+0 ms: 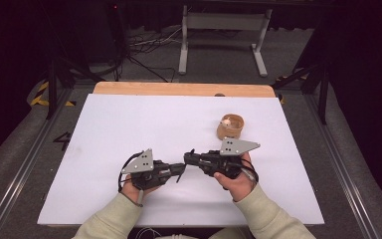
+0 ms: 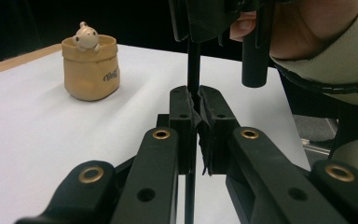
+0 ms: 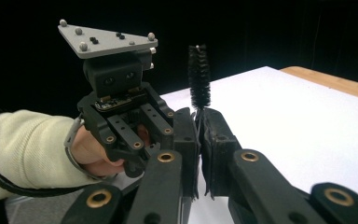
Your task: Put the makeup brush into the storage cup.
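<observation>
Both grippers grasp one thin brush [image 3: 199, 77]: left gripper [image 1: 181, 170] clenched on its stem, right gripper [image 1: 188, 158] likewise; pouch [image 1: 229, 126] well apart, so delivery likely remains.

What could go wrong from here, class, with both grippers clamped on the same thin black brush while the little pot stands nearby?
1. The left gripper and right gripper both grip the thin brush; pulling apart or twisting unevenly could bend its stem.
2. Both grips pinch a narrow stem, so it might slip or rotate between the pads.
3. The small tan pot with its figurine stands close beside the right gripper; a careless swing may tip it.
</observation>
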`<state>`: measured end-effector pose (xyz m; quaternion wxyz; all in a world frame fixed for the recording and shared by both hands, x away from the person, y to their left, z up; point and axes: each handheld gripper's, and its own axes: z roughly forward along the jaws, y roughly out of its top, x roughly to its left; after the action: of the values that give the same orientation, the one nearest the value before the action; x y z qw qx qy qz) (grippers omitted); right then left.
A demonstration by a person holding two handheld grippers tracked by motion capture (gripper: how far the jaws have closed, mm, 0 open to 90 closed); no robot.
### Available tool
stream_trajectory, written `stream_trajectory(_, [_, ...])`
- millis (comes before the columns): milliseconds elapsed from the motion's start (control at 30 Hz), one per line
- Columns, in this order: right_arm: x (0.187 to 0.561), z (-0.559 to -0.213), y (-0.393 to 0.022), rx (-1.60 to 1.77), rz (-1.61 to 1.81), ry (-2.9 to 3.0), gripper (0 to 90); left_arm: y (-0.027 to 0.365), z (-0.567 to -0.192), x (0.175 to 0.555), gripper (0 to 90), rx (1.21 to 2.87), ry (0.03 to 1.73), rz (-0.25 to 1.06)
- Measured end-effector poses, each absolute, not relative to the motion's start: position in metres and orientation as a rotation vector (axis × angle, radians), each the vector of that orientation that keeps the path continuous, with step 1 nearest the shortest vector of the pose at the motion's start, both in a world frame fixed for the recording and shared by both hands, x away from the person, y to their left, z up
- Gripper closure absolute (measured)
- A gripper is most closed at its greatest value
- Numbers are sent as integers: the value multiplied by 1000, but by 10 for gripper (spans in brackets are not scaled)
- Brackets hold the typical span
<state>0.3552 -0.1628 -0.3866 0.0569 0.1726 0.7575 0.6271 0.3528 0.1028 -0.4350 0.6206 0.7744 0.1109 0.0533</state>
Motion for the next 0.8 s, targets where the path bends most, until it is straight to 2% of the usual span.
stream_trajectory(100, [355,-385,-163,528,1911,2308,858,103,-434,354,839,1778,253,101])
stream_trajectory(133, [355,-384,-164,529,1917,2307,858,103,-433,355,767,1778,259,82])
stream_trajectory(200, [356,-382,-166,527,1916,2299,858,103,-432,358,523,1772,302,33])
stream_trajectory(233, [357,-380,-167,530,1916,2294,858,103,-431,359,440,1772,316,11])
stream_trajectory(333, [358,-376,-170,532,1908,2284,857,105,-431,360,293,1762,320,30])
stream_trajectory(367, [358,-374,-172,530,1904,2279,857,106,-430,360,293,1765,308,77])
stream_trajectory(500, [362,-361,-179,527,1881,2250,857,109,-426,361,158,1752,325,113])
stream_trajectory(800, [379,-333,-197,539,1826,2201,857,122,-423,362,100,1749,368,153])
